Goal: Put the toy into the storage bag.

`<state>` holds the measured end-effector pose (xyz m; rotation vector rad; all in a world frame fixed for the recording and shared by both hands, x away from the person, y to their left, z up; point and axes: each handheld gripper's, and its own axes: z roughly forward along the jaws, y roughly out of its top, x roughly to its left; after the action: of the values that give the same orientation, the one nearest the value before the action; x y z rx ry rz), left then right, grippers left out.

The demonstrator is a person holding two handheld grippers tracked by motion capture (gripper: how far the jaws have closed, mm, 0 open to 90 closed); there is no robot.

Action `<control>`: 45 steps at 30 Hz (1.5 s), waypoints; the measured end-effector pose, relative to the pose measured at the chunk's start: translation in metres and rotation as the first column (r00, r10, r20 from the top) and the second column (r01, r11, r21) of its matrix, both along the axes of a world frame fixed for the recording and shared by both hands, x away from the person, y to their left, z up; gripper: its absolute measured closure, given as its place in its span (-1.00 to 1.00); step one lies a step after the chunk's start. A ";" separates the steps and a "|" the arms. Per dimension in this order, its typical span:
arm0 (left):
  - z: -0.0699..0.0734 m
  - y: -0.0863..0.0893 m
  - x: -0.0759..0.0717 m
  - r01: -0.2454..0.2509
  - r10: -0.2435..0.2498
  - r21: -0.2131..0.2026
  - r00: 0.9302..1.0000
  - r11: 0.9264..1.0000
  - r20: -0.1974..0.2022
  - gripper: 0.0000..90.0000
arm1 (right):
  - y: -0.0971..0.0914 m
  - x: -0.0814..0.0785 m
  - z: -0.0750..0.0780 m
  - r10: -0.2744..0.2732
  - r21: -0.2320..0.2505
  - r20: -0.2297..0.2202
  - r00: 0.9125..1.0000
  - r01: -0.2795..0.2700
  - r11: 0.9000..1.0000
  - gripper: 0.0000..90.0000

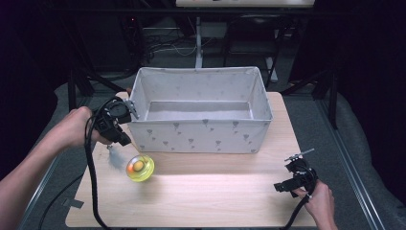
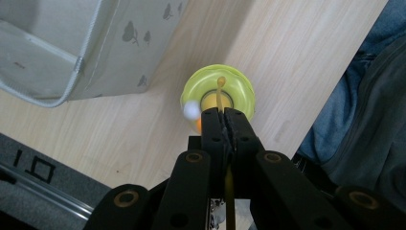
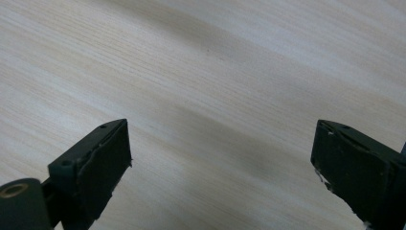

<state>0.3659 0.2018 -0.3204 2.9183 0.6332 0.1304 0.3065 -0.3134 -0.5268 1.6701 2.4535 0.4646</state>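
While the left gripper (image 2: 224,117) pinches the thin yellow stalk (image 2: 220,93) of a yellow-green toy (image 1: 139,167), the toy hangs just off the table (image 1: 215,196) at about seven o'clock from the grey fabric bin (image 1: 198,136). Judging by this, the pick is made; the drop into the bin remains. At five o'clock, the right gripper (image 3: 220,158) idles, jaws spread wide over bare wood.
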 end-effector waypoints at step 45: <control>0.064 -0.003 0.008 0.010 -0.013 0.071 0.999 0.997 0.032 0.96 | 0.000 -0.001 0.001 0.003 -0.014 0.008 1.000 -0.003 1.000 -0.86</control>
<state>0.3741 0.1990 -0.2569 2.9807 0.6189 0.2028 0.3058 -0.3129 -0.5256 1.6560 2.4485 0.4530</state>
